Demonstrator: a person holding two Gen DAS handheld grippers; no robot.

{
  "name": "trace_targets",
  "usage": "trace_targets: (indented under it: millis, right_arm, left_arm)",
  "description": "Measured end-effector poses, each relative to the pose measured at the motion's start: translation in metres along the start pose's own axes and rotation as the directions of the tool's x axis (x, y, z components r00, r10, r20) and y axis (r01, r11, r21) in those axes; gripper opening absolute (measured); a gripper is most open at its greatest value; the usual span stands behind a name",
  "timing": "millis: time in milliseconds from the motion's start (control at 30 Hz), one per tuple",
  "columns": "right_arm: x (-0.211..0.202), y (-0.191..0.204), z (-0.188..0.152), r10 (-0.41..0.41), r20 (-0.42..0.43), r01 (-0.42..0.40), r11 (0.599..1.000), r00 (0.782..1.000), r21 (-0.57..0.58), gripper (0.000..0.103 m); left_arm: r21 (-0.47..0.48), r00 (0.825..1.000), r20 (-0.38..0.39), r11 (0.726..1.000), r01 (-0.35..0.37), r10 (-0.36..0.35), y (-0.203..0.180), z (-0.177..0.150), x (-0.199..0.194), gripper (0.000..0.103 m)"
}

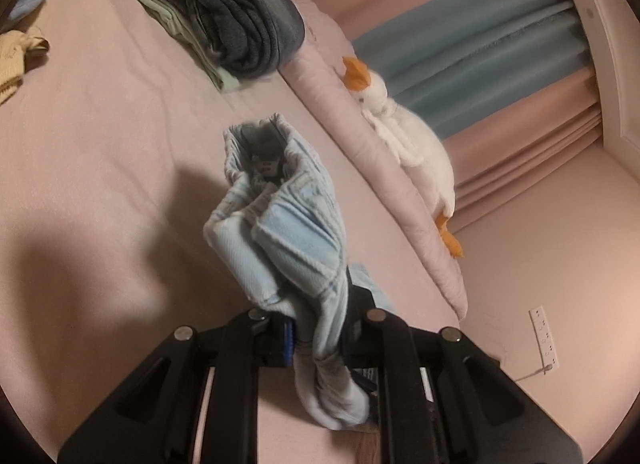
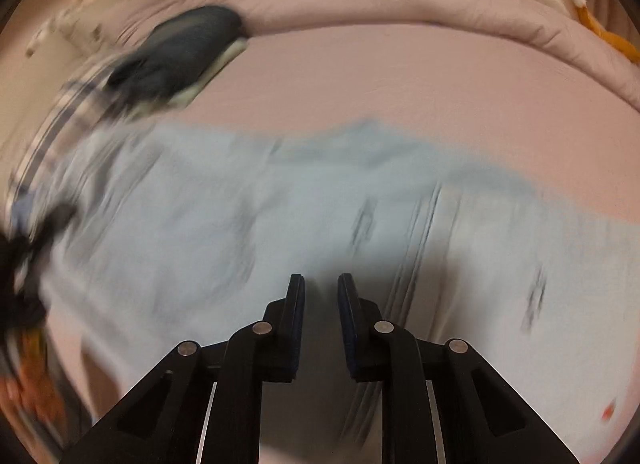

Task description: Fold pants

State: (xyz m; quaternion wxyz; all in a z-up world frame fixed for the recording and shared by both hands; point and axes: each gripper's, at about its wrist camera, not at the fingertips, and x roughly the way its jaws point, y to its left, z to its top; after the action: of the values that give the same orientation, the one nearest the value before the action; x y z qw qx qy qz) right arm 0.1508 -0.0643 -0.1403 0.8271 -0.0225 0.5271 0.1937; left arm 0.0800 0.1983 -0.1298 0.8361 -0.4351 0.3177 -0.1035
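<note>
Light blue pants (image 1: pixel 280 232) rise bunched from my left gripper (image 1: pixel 320 328), which is shut on the fabric; the elastic waistband stands up above the pink bed, and a fold hangs down between the arms. In the right wrist view the same pants (image 2: pixel 280 224) lie spread across the bed, blurred by motion. My right gripper (image 2: pixel 321 284) hovers just above the cloth with a narrow gap between its fingers and nothing clamped in it.
A stack of folded dark and green clothes (image 1: pixel 236 20) sits at the back of the bed. A rolled pink duvet (image 1: pixel 360 136) carries a white goose plush (image 1: pixel 408 136). A yellow garment (image 1: pixel 16 56) lies at the left. Wall socket (image 1: pixel 544 338) at right.
</note>
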Motion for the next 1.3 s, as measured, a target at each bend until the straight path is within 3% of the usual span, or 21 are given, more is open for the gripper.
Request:
trace_targets:
  millis: [100, 200, 367, 467, 533, 633, 733, 900, 1000, 1133, 1233, 1300]
  right_arm:
    - [0.0, 0.009, -0.01, -0.048, 0.028, 0.049, 0.998, 0.998, -0.05, 0.02]
    - [-0.013, 0.002, -0.013, 0.048, 0.007, -0.048, 0.999, 0.999, 0.011, 0.02]
    - [-0.017, 0.005, -0.047, 0.059, 0.018, -0.058, 0.998, 0.998, -0.037, 0.02]
    - [-0.038, -0.009, -0.054, 0.212, 0.043, -0.213, 0.977, 0.976, 0.032, 0.02]
    - [-0.061, -0.021, -0.059, 0.259, 0.133, -0.268, 0.962, 0.957, 0.048, 0.02]
    - [-0.078, -0.054, -0.062, 0.198, 0.227, -0.23, 0.965, 0.954, 0.123, 0.02]
    - [-0.055, -0.079, -0.067, 0.159, 0.151, -0.19, 0.957, 0.976, 0.219, 0.02]
    - [-0.049, -0.088, -0.084, 0.205, 0.204, -0.251, 0.939, 0.957, 0.235, 0.02]
    - [-0.061, -0.111, -0.077, 0.264, 0.265, -0.345, 0.877, 0.927, 0.334, 0.023]
    - [-0.084, -0.167, -0.088, 0.344, 0.444, -0.544, 0.69, 0.827, 0.478, 0.048]
    - [-0.077, -0.19, -0.095, 0.451, 0.505, -0.676, 0.533, 0.735, 0.508, 0.053]
    - [-0.067, -0.194, -0.099, 0.485, 0.527, -0.716, 0.453, 0.698, 0.53, 0.054]
  left_arm:
    - [0.041, 0.999, 0.016, 0.998, -0.04, 0.04, -0.011, 0.0, 0.001, 0.015]
    - [0.06, 0.999, 0.021, 0.997, -0.049, 0.047, -0.016, 0.001, -0.002, 0.015]
    - [0.098, 0.997, 0.009, 0.993, -0.072, 0.071, -0.034, -0.006, 0.007, 0.016]
    - [0.144, 0.998, 0.012, 0.988, -0.061, 0.06, -0.051, -0.007, 0.004, 0.015]
    - [0.179, 0.999, 0.018, 0.982, -0.053, 0.051, -0.066, -0.008, 0.003, 0.015]
    - [0.21, 1.0, 0.008, 0.977, -0.023, 0.022, -0.087, -0.014, 0.01, 0.015]
    - [0.262, 1.0, -0.025, 0.965, 0.023, -0.017, -0.112, -0.027, 0.022, 0.015]
    - [0.348, 0.991, -0.13, 0.935, 0.072, -0.028, -0.15, -0.055, 0.059, 0.015]
    - [0.4, 0.983, -0.182, 0.913, 0.08, -0.006, -0.164, -0.073, 0.082, 0.016]
    - [0.475, 0.969, -0.241, 0.877, 0.068, 0.055, -0.171, -0.098, 0.11, 0.018]
    - [0.535, 0.946, -0.303, 0.842, 0.067, 0.117, -0.176, -0.124, 0.136, 0.022]
    - [0.586, 0.929, -0.327, 0.808, 0.054, 0.175, -0.176, -0.141, 0.152, 0.023]
